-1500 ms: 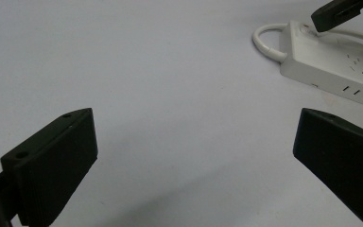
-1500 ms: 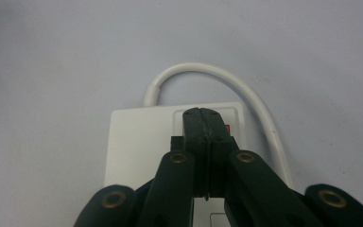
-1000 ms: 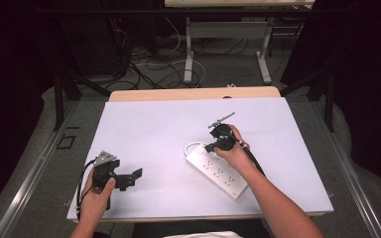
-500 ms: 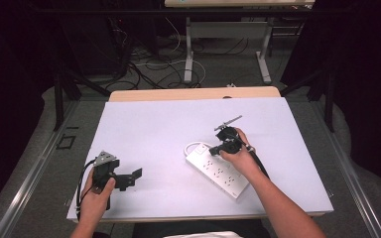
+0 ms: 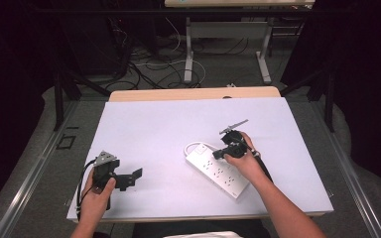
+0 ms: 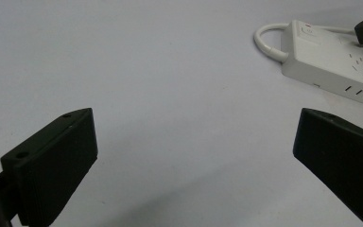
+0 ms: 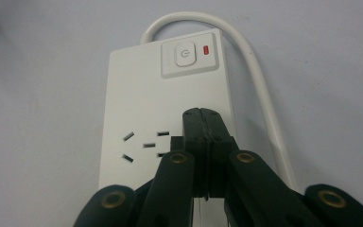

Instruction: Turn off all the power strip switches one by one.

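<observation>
A white power strip [image 5: 218, 170] lies slantwise on the white table [image 5: 178, 129], its cable looping at the far-left end. Its power button [image 7: 185, 56] with a red light beside it shows in the right gripper view. My right gripper [image 5: 219, 153] hovers over that end of the strip [image 7: 160, 118], its jaws pressed together with nothing between them [image 7: 202, 113], just short of the button. My left gripper [image 5: 134, 176] rests near the table's front left, jaws wide apart and empty [image 6: 194, 156]. The strip [image 6: 335, 61] lies off to its upper right.
A wooden board [image 5: 193, 93] borders the table's far edge. Beyond it stand table legs [image 5: 188, 49] and loose cables [image 5: 149, 59] on the floor. Dark frame bars [image 5: 64, 89] flank the table on both sides.
My right gripper has shifted slightly right and back along the strip, then settled over its button end. The left gripper has stayed put.
</observation>
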`<action>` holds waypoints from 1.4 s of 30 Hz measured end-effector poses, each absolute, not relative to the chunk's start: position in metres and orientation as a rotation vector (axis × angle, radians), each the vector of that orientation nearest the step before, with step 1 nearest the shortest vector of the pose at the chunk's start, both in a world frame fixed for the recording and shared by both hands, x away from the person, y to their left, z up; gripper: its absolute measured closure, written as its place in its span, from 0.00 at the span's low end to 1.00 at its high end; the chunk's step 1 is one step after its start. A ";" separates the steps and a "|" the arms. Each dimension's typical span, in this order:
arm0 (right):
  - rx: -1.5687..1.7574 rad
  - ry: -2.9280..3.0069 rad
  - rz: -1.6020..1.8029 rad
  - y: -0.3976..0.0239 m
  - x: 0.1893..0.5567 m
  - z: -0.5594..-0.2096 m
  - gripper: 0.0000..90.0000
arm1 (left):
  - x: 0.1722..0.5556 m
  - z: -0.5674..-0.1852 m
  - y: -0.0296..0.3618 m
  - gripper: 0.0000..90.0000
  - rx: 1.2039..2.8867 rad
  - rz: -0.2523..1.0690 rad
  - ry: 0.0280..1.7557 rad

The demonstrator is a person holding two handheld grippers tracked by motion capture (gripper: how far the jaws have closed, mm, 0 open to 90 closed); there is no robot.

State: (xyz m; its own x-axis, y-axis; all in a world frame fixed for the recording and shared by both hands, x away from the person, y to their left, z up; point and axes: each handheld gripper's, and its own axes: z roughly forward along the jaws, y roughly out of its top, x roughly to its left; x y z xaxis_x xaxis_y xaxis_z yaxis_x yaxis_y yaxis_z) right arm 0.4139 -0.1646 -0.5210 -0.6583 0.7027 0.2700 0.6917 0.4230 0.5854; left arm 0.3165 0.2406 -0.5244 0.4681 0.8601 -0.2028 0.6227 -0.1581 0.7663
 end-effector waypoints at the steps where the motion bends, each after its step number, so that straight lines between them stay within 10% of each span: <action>1: 1.278 2.641 1.078 -0.165 0.414 -0.521 1.00 | 0.316 -0.525 0.240 0.01 1.870 0.351 1.248; 42: 1.305 2.609 1.119 -0.175 0.412 -0.527 1.00 | 0.316 -0.525 0.240 0.01 1.865 0.356 1.250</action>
State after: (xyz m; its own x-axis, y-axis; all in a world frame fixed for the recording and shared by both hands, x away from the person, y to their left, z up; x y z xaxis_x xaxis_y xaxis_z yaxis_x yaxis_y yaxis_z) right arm 0.4119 -0.1752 -0.5266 -0.6510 0.7037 0.2845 0.6913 0.3948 0.6052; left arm 0.3160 0.2402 -0.5249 0.4618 0.8621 -0.2084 0.6235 -0.1484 0.7676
